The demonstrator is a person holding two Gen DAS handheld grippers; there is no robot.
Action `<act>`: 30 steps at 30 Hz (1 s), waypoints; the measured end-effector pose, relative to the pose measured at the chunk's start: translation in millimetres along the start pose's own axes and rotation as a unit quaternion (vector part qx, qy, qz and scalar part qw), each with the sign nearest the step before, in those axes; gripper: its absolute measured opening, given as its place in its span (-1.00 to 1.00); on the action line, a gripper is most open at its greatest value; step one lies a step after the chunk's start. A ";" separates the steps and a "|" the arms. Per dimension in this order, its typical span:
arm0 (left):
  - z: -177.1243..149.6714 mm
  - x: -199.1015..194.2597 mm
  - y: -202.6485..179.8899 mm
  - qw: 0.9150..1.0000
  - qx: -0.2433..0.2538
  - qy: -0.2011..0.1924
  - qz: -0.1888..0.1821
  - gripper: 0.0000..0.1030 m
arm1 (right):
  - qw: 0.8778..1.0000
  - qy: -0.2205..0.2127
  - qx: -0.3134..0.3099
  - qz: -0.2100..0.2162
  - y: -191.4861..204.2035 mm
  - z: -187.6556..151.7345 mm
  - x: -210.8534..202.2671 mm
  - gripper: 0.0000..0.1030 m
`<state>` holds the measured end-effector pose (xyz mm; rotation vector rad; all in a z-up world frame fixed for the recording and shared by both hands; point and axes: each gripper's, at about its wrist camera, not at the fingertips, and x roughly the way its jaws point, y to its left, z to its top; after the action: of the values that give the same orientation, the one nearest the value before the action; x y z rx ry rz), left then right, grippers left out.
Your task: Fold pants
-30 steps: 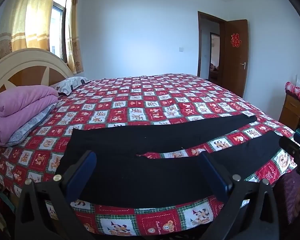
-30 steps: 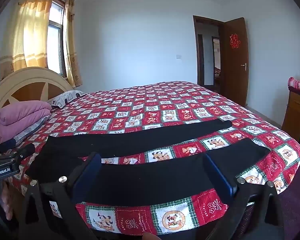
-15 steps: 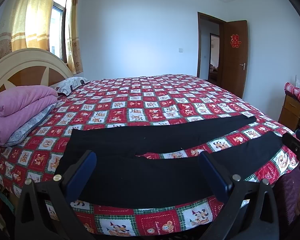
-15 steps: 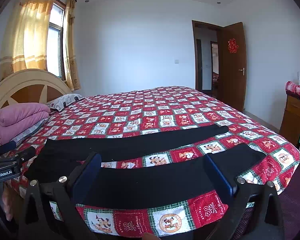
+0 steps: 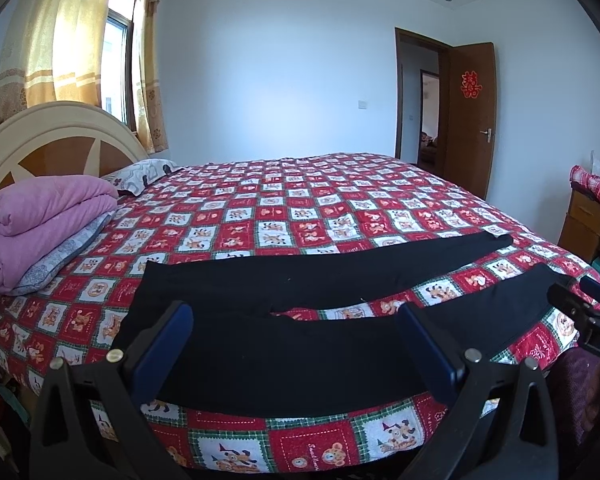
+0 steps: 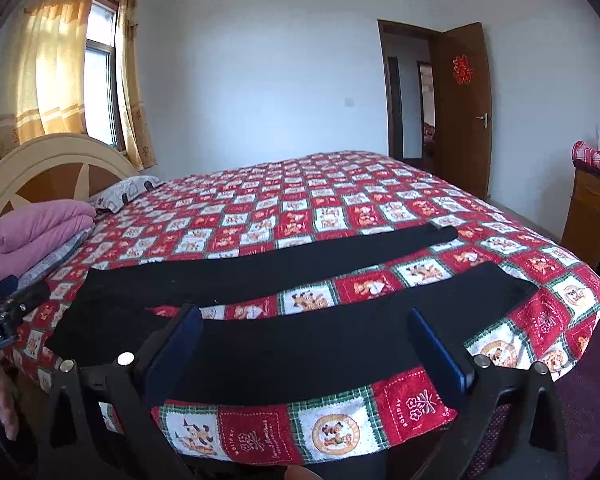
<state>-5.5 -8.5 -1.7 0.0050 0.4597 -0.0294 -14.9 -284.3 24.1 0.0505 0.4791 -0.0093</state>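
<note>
Black pants lie flat along the near edge of the bed, waist at the left, both legs spread apart toward the right; they also show in the right wrist view. My left gripper is open and empty, held just in front of the near leg. My right gripper is open and empty, also in front of the near leg. The right gripper's tip shows at the right edge of the left wrist view; the left gripper's tip shows at the left edge of the right wrist view.
The bed has a red patterned quilt. A folded pink blanket and a pillow lie by the headboard at the left. A wooden cabinet stands at the right. An open door is at the back.
Both grippers have risen and pulled back slightly, so the bed sits lower in both views. The pants have not moved. Both grippers stay open.
</note>
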 end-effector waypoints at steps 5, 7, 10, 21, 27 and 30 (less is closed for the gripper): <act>-1.6 1.9 1.0 1.000 -0.002 0.004 -0.001 1.00 | 1.000 0.006 0.003 -0.001 -4.3 -4.9 4.7 0.98; -2.5 3.4 1.4 1.000 0.000 0.006 0.000 1.00 | 1.000 0.006 -0.001 -0.004 -3.6 -5.9 5.1 0.98; -3.2 6.1 1.3 1.000 -0.002 0.011 0.000 1.00 | 1.000 0.006 -0.005 -0.005 -2.8 -6.0 6.5 0.98; -4.2 9.5 -2.6 1.000 0.000 0.017 0.000 1.00 | 1.000 0.014 -0.005 -0.004 -3.0 -8.4 9.8 0.98; -4.6 9.3 -2.3 1.000 -0.001 0.017 0.000 1.00 | 1.000 0.014 -0.006 -0.003 -2.9 -8.2 9.2 0.98; -4.7 9.2 -2.0 1.000 -0.001 0.017 0.000 1.00 | 1.000 0.016 -0.006 -0.003 -3.0 -7.9 9.2 0.98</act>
<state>0.6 -10.8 -10.0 0.0035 0.4928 -0.0287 -10.5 -286.9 12.7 0.0373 0.5107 -0.0116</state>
